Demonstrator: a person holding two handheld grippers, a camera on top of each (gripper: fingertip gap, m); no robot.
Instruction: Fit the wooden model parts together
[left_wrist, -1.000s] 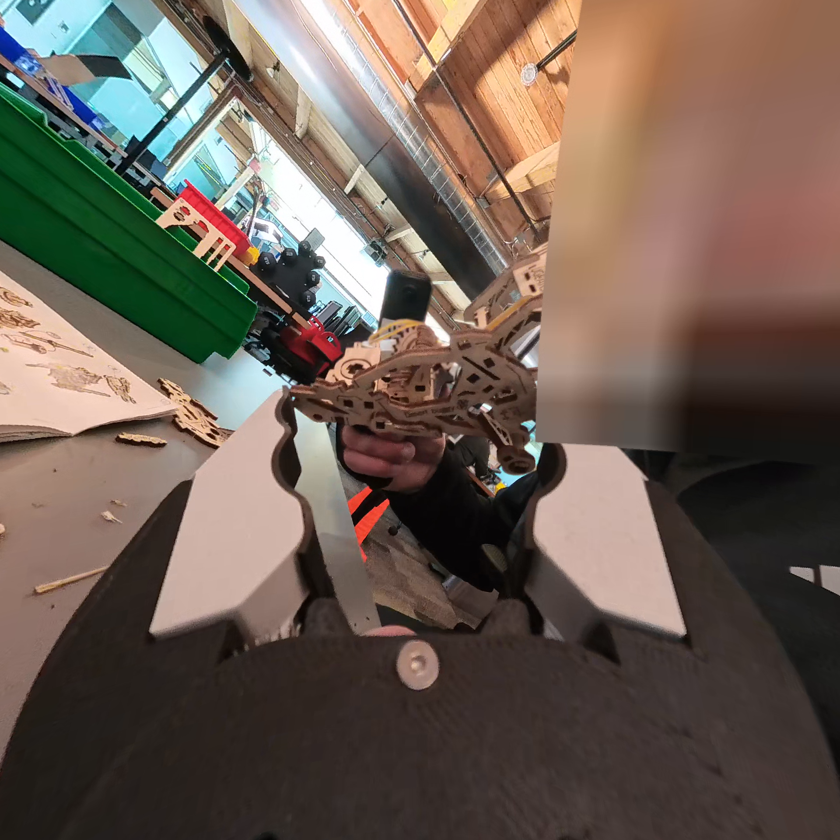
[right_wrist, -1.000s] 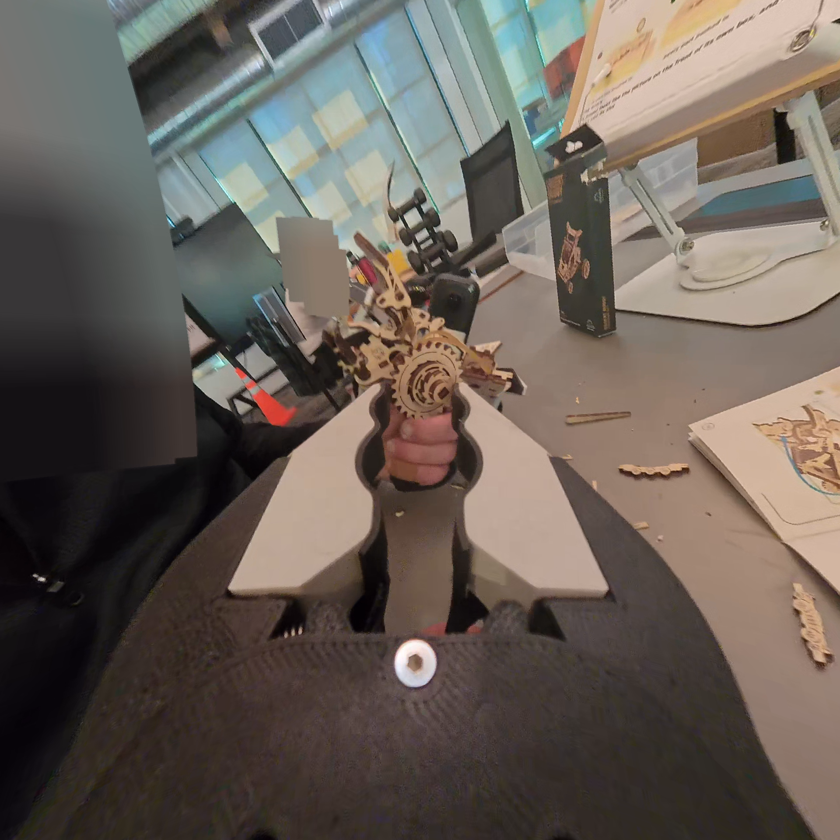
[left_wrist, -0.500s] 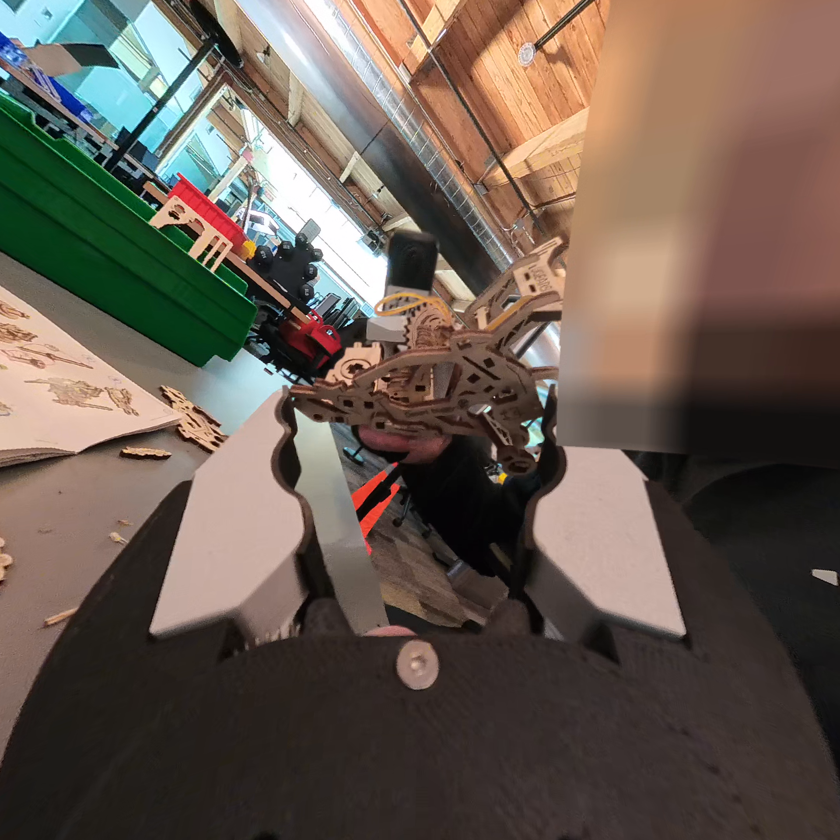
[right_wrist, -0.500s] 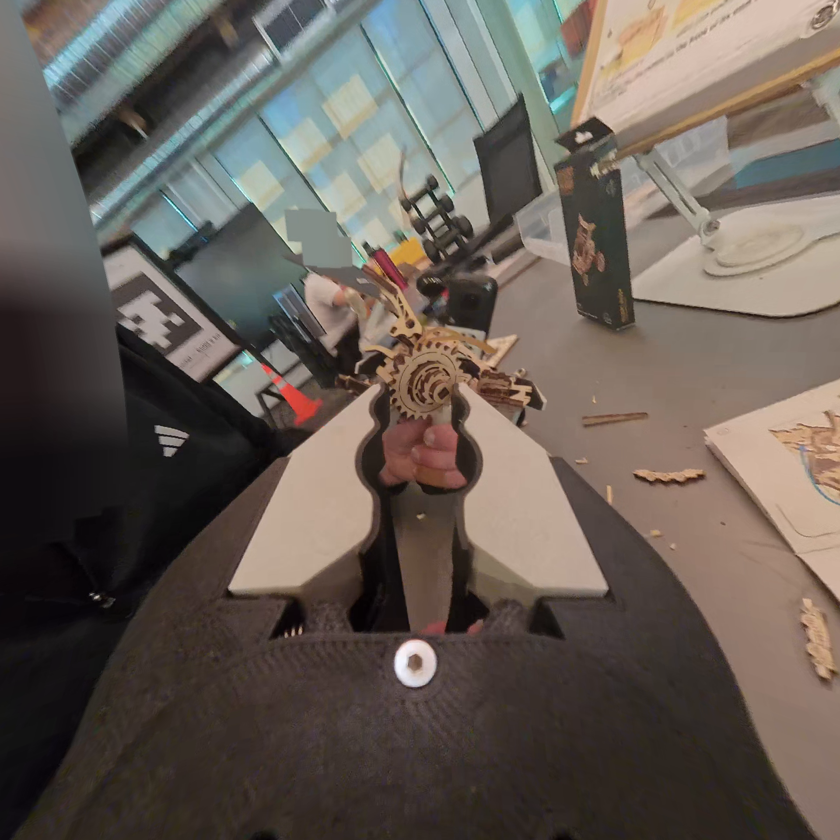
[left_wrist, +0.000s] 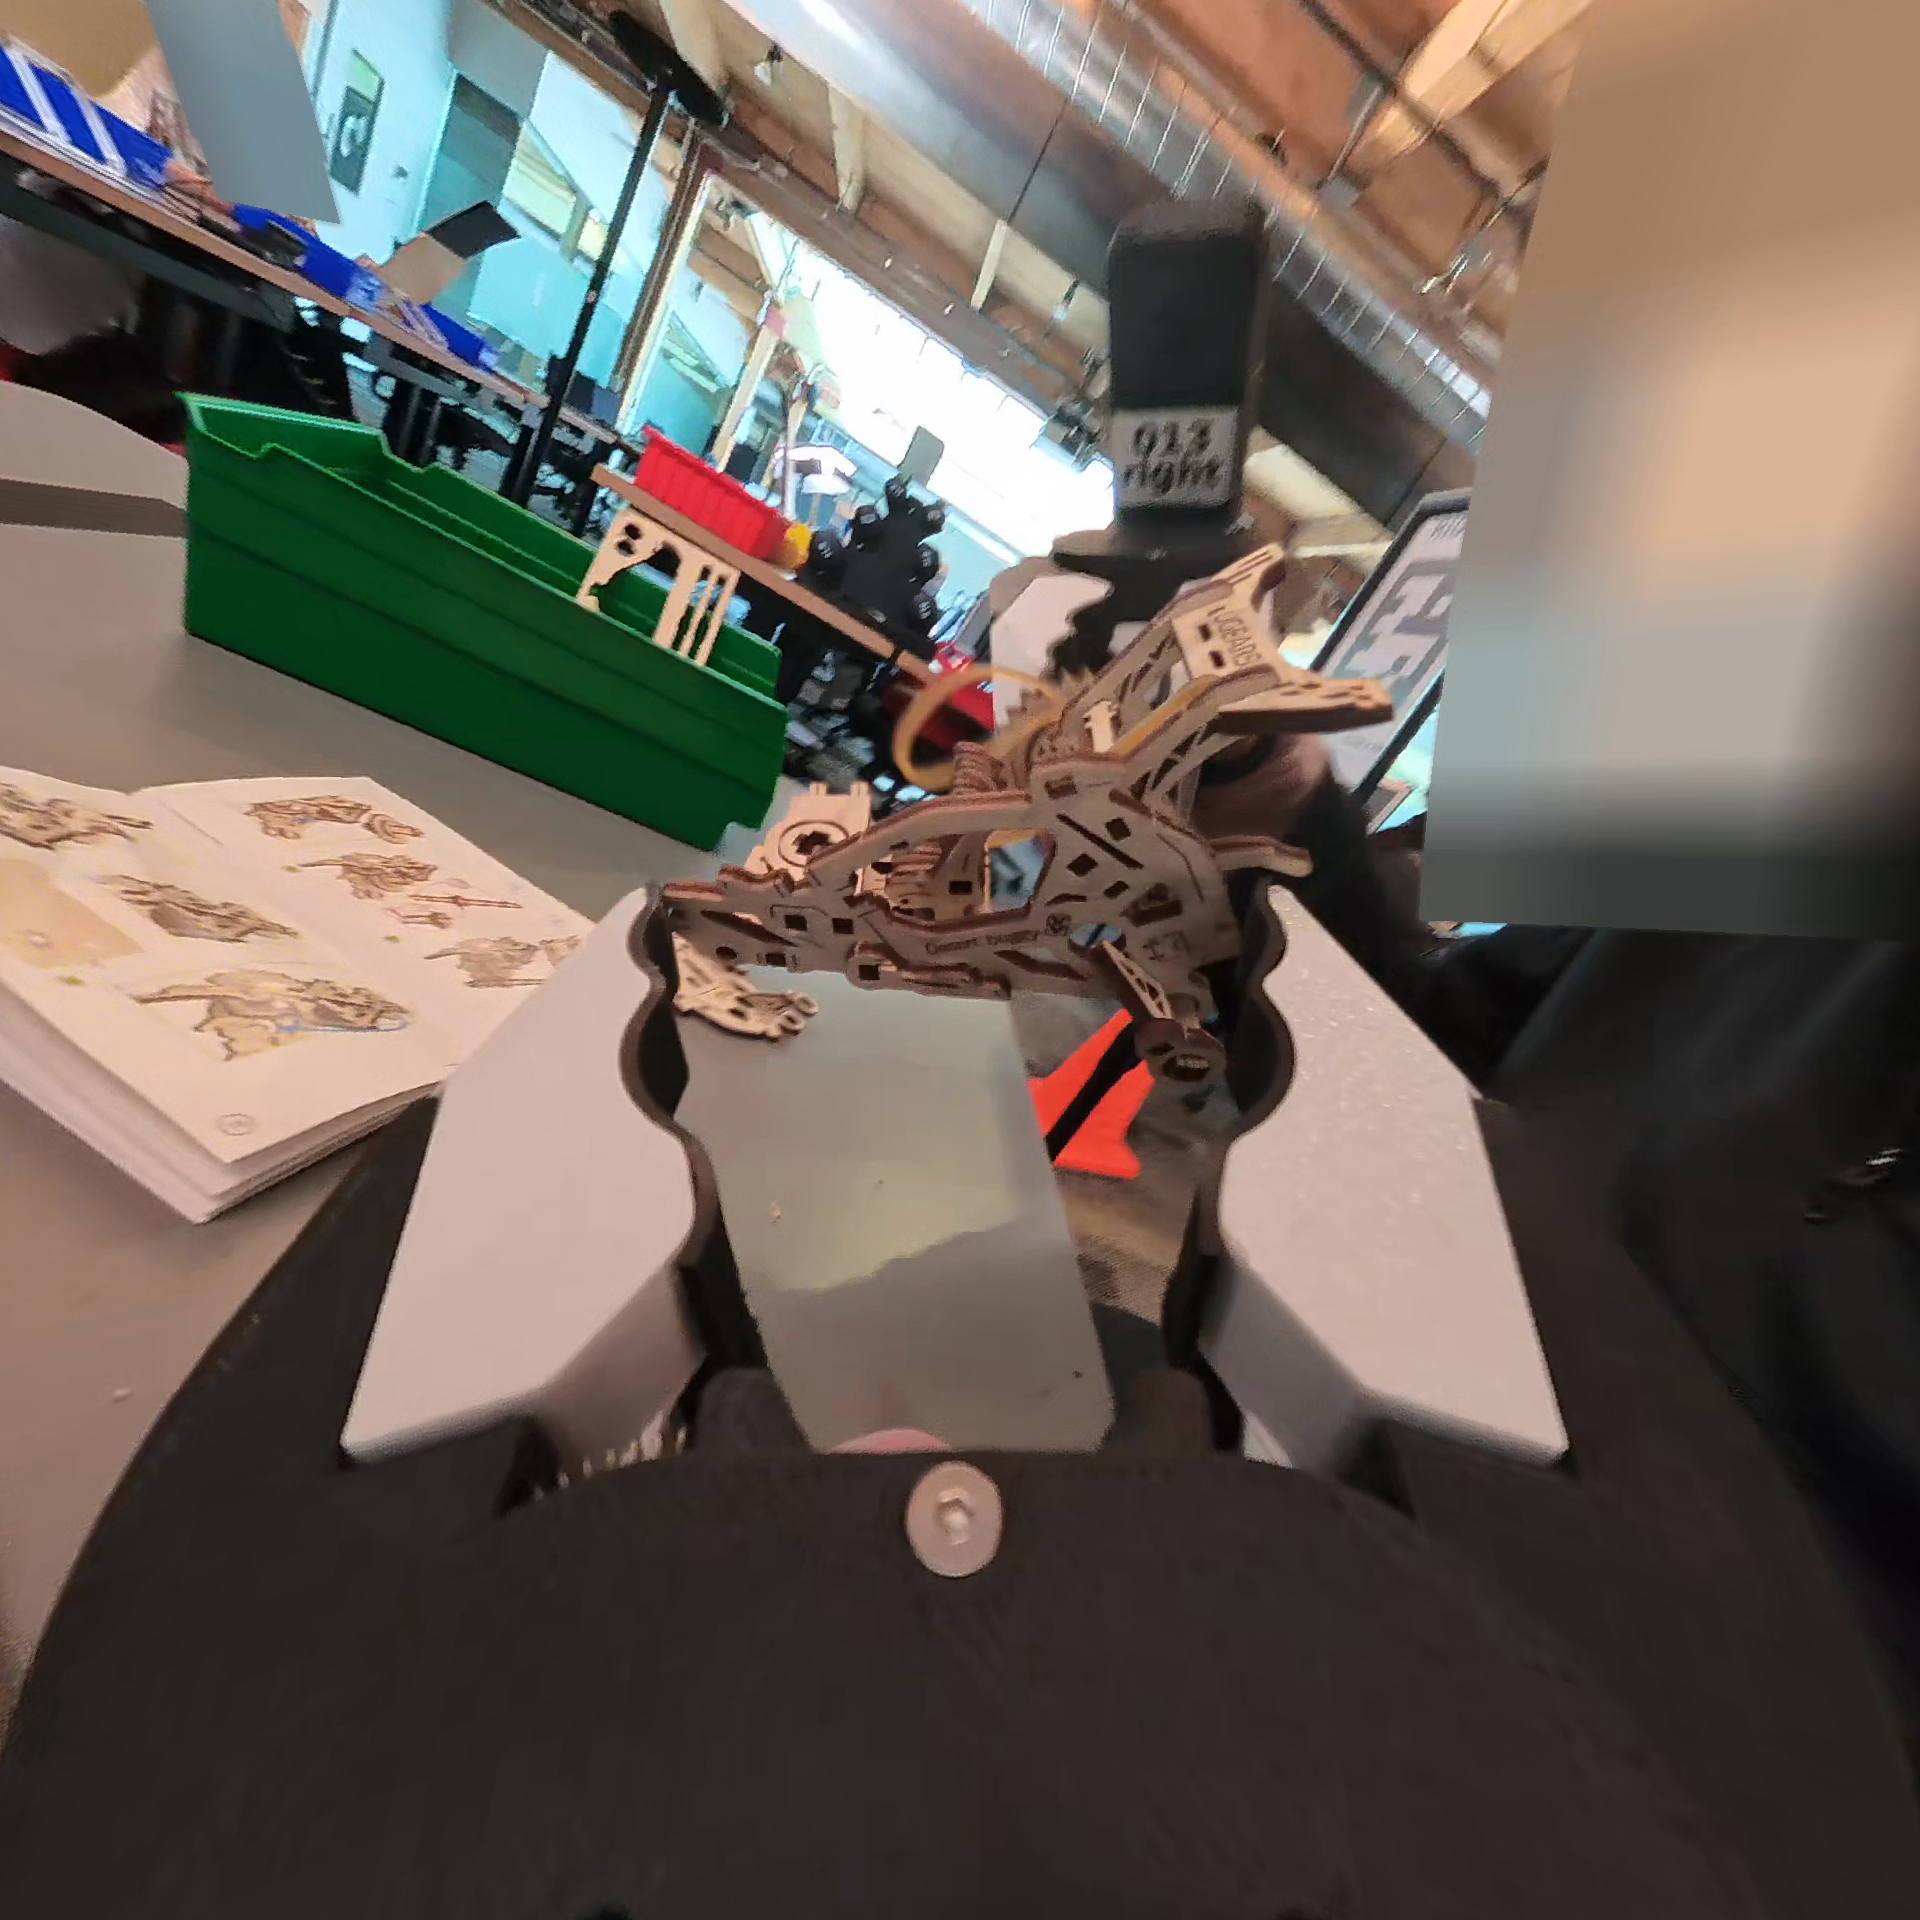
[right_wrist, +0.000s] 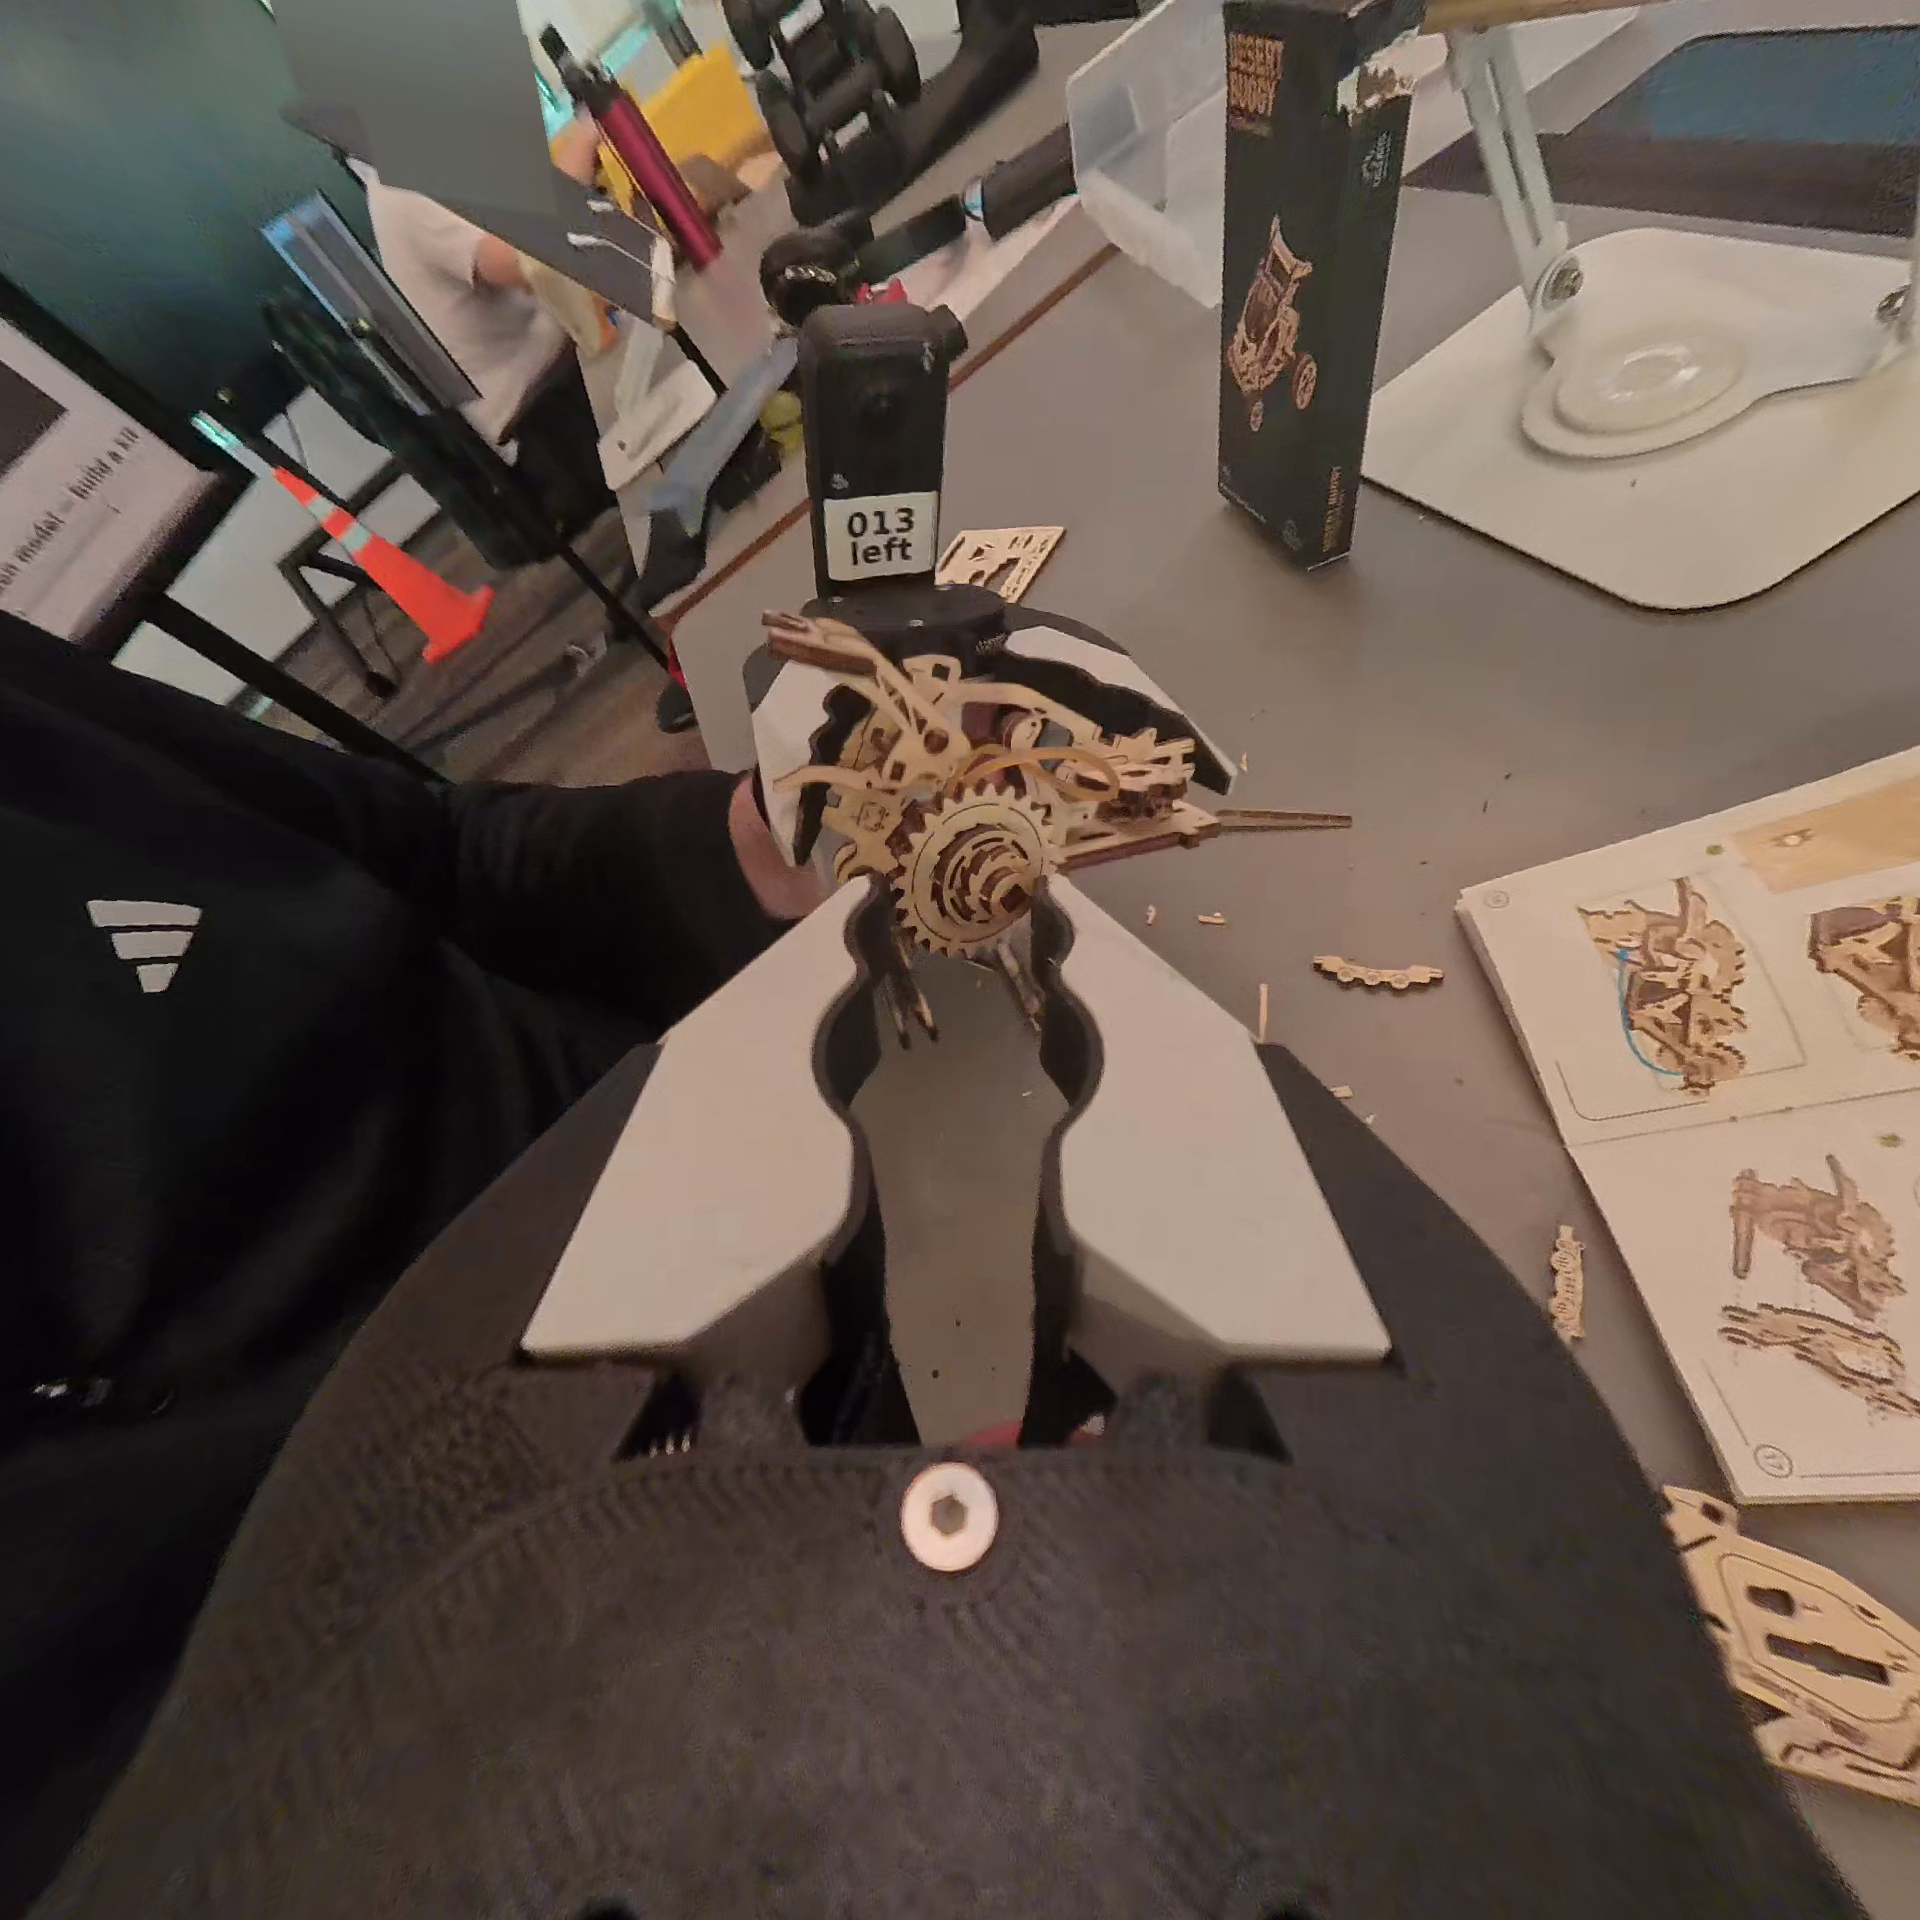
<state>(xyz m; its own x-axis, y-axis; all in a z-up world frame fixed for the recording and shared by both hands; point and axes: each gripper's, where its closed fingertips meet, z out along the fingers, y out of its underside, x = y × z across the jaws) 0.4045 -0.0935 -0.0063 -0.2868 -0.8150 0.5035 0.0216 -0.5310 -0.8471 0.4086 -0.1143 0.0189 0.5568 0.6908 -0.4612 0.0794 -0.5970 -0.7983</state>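
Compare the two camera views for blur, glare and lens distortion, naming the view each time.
Left wrist view: bright windows wash out the background, which is smeared; the wooden model stays fairly sharp. Right wrist view: dimmer, even light, crisp gear, and table edges bent by the wide lens.

Daylight floods in from far windows (left_wrist: 883, 343) in the left wrist view, blown out to white glare, so the wooden model (left_wrist: 997, 883) reads partly backlit and slightly soft. The right wrist view is dimmer and evenly lit, with sharper detail. Both wide-angle views bend lines near the edges.
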